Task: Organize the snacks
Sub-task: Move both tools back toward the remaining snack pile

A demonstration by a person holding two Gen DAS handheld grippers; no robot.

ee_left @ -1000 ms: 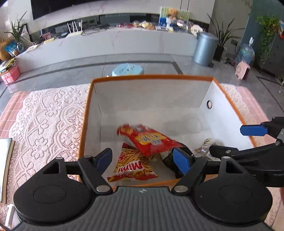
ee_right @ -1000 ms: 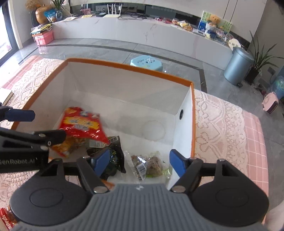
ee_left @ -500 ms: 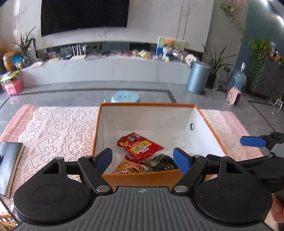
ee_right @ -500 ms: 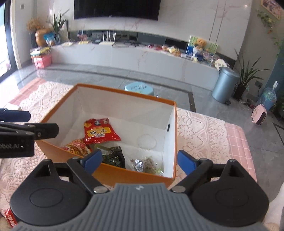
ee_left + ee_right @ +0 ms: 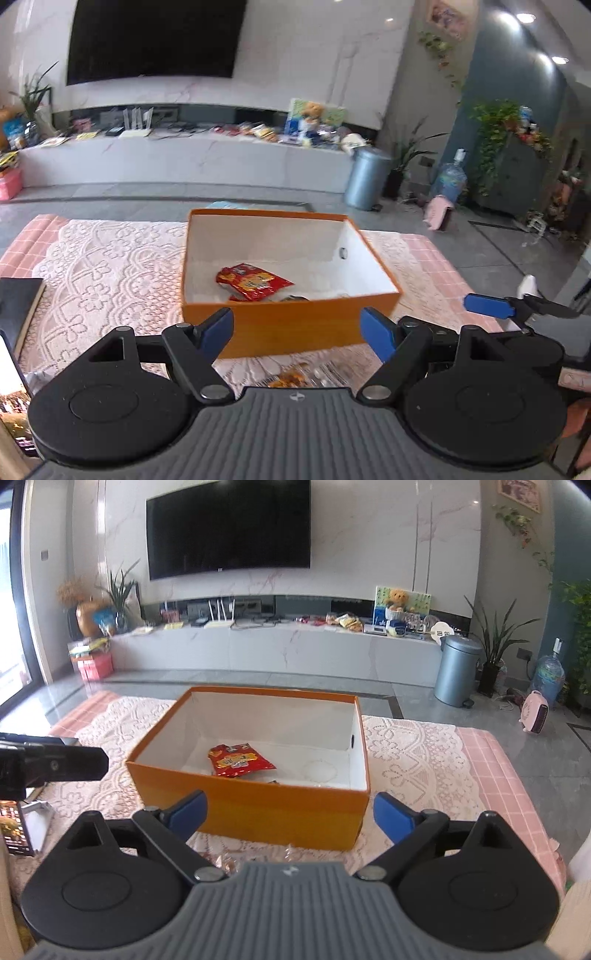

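— Living room, lace-covered table (image 5: 406, 753); orange box (image 5: 258, 812) mid-table, open-topped.
— Inside?
— Red snack bag (image 5: 238, 762) flat on its floor.
— Left gripper (image 5: 297, 330)?
— Wide apart, empty.
— Right gripper (image 5: 290, 810)?
— Just been opening, nothing between.

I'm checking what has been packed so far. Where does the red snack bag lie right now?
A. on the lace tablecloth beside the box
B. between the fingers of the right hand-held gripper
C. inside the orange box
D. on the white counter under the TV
C: the red snack bag lies on the white floor of the orange box, inside its walls, with neither gripper touching it.
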